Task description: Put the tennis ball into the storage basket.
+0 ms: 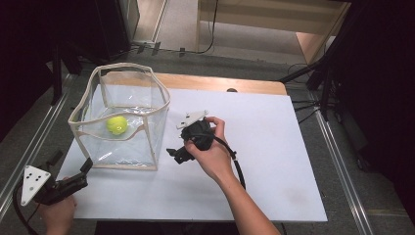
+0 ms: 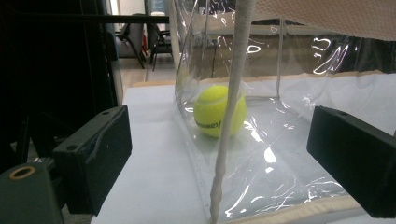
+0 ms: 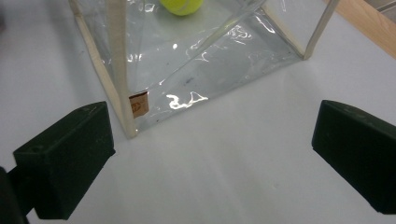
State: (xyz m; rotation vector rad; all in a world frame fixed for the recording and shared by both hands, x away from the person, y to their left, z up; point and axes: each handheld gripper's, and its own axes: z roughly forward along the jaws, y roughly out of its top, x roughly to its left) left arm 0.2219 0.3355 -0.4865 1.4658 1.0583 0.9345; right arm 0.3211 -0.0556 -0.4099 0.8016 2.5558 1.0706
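While the tennis ball sat on the floor of the clear bag, both grippers were outside it with nothing held. In the high view the bag stood upright at about 10 o'clock on the white table, its cream-trimmed rim open at the top. The left gripper was at 7 o'clock, near the bag's near-left corner, jaws spread wide. In the left gripper view its 2 jaws flanked the bag's cream corner seam, apart from it, with the ball seen through the plastic just behind the seam. The right gripper was just right of the bag's near-right corner, held by a hand. In the right gripper view its jaws were wide open over bare table, and a small brown label sat on the bag's lower corner.
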